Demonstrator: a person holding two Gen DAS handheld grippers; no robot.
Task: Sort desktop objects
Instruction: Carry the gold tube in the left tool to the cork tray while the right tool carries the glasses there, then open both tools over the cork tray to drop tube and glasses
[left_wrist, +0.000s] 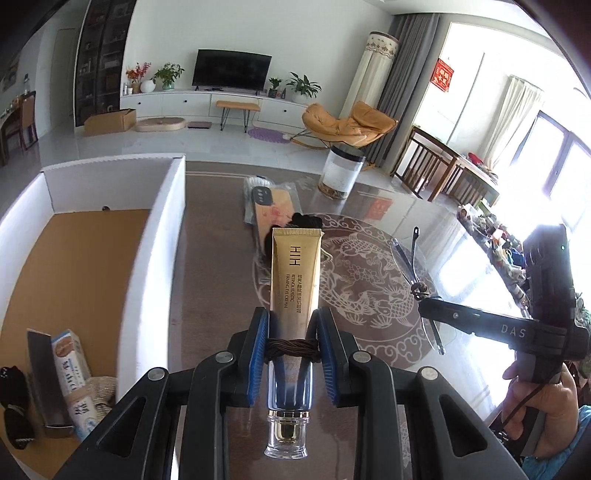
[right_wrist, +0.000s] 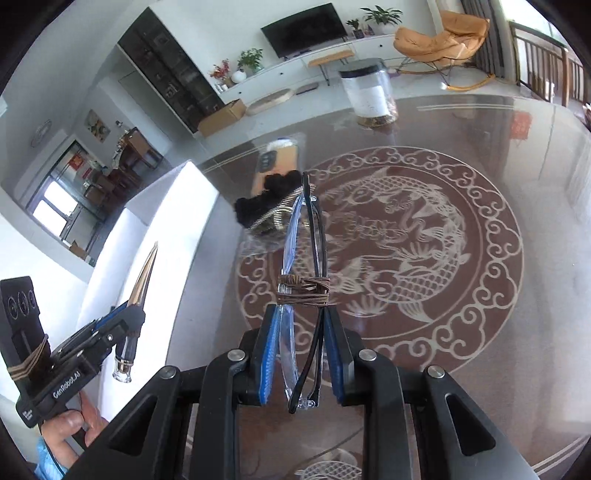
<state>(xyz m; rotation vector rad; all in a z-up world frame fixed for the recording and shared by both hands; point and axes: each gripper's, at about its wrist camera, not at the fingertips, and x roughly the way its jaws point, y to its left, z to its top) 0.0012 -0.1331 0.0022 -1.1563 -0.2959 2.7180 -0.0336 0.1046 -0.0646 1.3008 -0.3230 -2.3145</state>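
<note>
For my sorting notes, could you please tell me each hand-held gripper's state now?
Left hand-held gripper: shut on the gold cream tube.
Right hand-held gripper: shut on the folded glasses.

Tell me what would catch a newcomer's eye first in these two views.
A gold tube of eye cream stands out, clamped in the left tool above the brown glass table, cap end toward the camera. Next, the folded glasses, tied with brown cord, held in the right tool over the carp pattern on the table. To the left sits a white box with a cardboard floor and a few things already inside.
</note>
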